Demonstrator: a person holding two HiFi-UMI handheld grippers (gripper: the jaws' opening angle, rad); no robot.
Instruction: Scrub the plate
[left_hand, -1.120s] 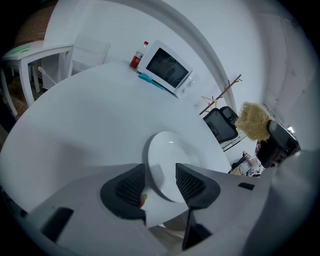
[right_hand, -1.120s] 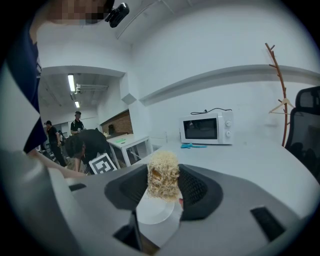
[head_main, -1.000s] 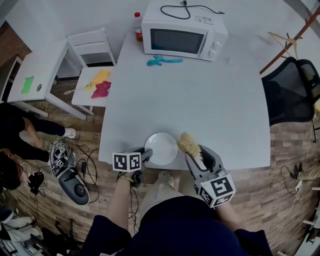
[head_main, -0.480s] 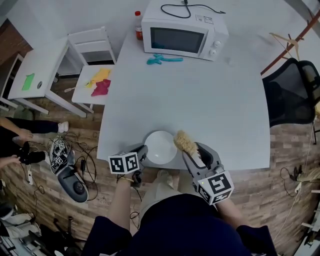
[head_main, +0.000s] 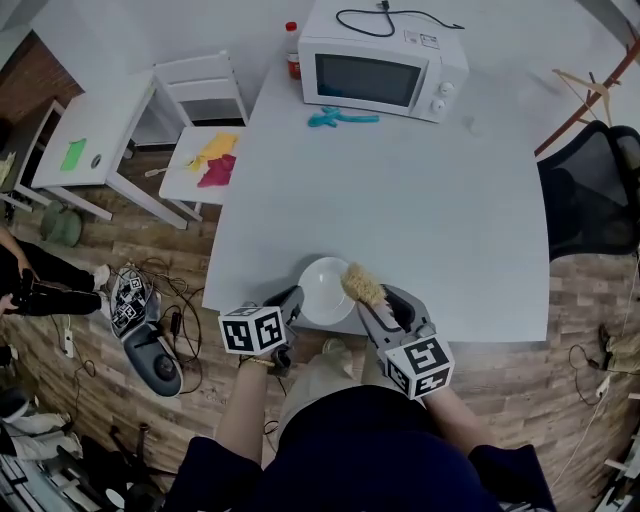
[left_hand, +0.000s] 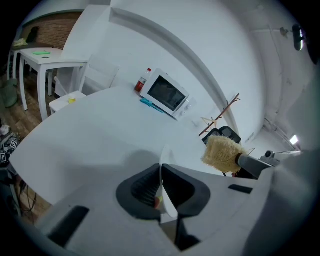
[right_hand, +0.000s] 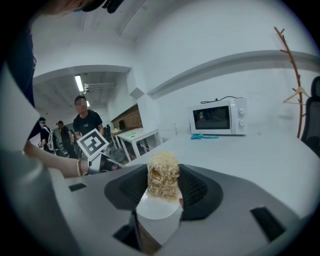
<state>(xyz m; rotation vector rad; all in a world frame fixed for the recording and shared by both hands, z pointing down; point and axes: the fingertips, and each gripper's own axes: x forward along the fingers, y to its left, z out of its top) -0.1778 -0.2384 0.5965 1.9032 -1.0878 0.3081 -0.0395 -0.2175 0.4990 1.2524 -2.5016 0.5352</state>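
Note:
A white plate (head_main: 320, 288) lies at the near edge of the white table (head_main: 400, 200). My left gripper (head_main: 292, 301) is at its near-left rim, jaws closing, and the left gripper view shows the thin plate rim (left_hand: 162, 172) pinched edge-on between the pads of that gripper (left_hand: 160, 187). My right gripper (head_main: 385, 306) is shut on the handle of a straw-coloured scrub brush (head_main: 362, 284), whose head sits at the plate's right edge. The right gripper view has the brush (right_hand: 163, 175) standing up between the jaws of that gripper (right_hand: 163, 189).
A microwave (head_main: 385, 72), a red-capped bottle (head_main: 292, 62) and a teal tool (head_main: 342, 118) are at the table's far side. A black chair (head_main: 595, 190) is to the right. White side tables (head_main: 90, 130) and floor cables (head_main: 165, 320) lie left.
My left jaws have closed from wide open onto the plate's rim. The brush head has moved left to the plate's right edge.

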